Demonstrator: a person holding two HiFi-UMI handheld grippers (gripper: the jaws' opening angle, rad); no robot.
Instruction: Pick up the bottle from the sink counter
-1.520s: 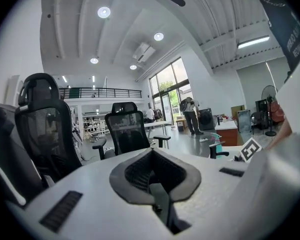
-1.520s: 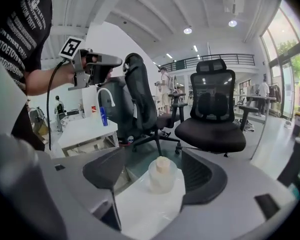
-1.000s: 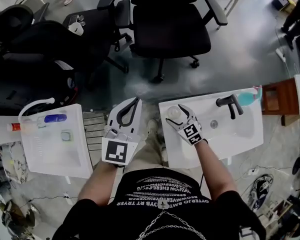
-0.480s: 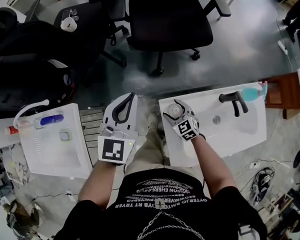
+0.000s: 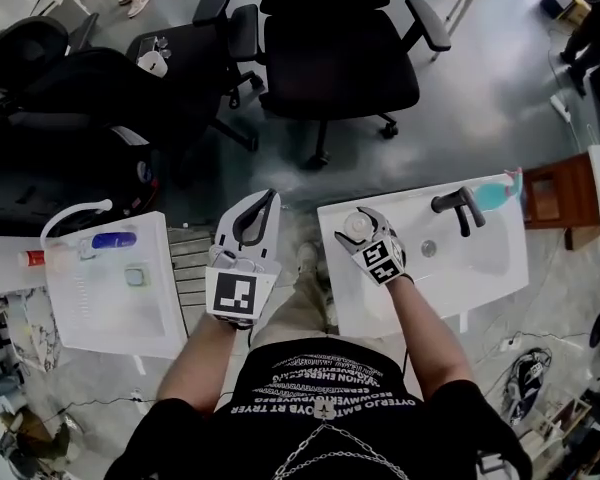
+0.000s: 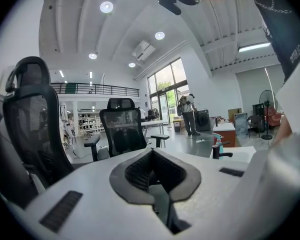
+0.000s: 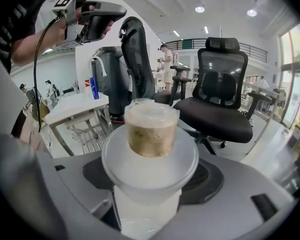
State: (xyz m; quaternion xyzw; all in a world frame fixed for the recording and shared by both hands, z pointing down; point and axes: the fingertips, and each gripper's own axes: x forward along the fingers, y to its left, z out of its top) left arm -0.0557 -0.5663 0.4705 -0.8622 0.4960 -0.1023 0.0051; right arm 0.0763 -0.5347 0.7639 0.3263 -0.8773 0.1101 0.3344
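A white bottle [image 5: 357, 224] with a clear cap over a gold collar stands upright between the jaws of my right gripper [image 5: 361, 230], over the near left corner of the white sink counter [image 5: 480, 273]. In the right gripper view the bottle [image 7: 150, 149] fills the middle and the right gripper [image 7: 149, 206] is shut on its body. My left gripper [image 5: 265, 204] hangs in the gap between the two sinks. It is shut, and in the left gripper view nothing is between the left gripper's [image 6: 157, 191] jaws. Whether the bottle's base touches the counter is hidden.
A black faucet [image 5: 458, 208] and a turquoise bottle [image 5: 495, 196] stand at the back of the right sink. A second white sink unit [image 5: 100, 308] at the left carries a blue bottle [image 5: 112, 239]. Black office chairs [image 5: 335, 48] stand beyond, and a wooden cabinet [image 5: 555, 198] at the right.
Both grippers stay in nearly the same places, the right one still shut on the bottle. Only the head camera's view has shifted a little.
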